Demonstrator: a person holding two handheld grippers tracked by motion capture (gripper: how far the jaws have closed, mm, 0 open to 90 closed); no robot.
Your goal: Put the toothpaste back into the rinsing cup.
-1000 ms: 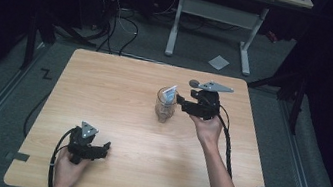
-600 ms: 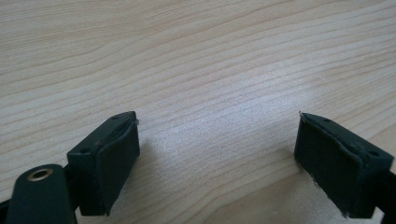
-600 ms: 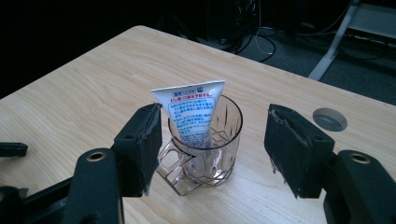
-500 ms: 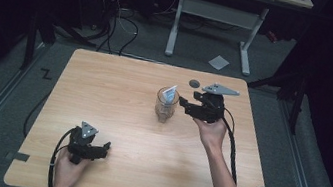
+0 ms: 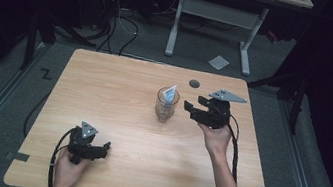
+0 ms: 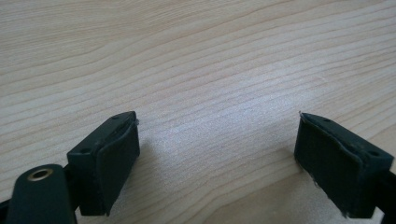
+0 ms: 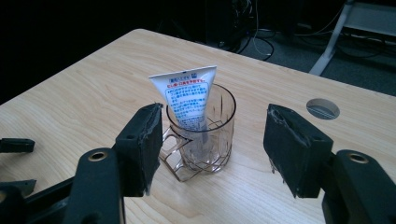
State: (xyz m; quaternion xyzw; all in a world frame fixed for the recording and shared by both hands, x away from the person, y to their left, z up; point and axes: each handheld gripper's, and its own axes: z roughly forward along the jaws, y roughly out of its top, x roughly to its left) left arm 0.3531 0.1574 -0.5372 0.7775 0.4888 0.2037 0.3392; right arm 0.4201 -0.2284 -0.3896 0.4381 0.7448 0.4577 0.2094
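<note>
Glass mug [image 7: 201, 135] sits upright near the middle of the wooden table [image 5: 119, 91], handle turned toward my right gripper [image 7: 215, 140]. White tube [image 7: 187, 98] stands inside it, crimped end up, leaning on the rim and sticking out above it. My right gripper has jaws spread wide, empty, level with the mug and just short of it; in the right gripper view the mug shows between the two pads, not touching either. From the high view the right gripper [image 5: 202, 113] is just to the right of the mug [image 5: 166, 106]. My left gripper [image 5: 95, 149] is low at the near left corner of the table, well apart from the mug, jaws spread, nothing between them but bare wood.
</note>
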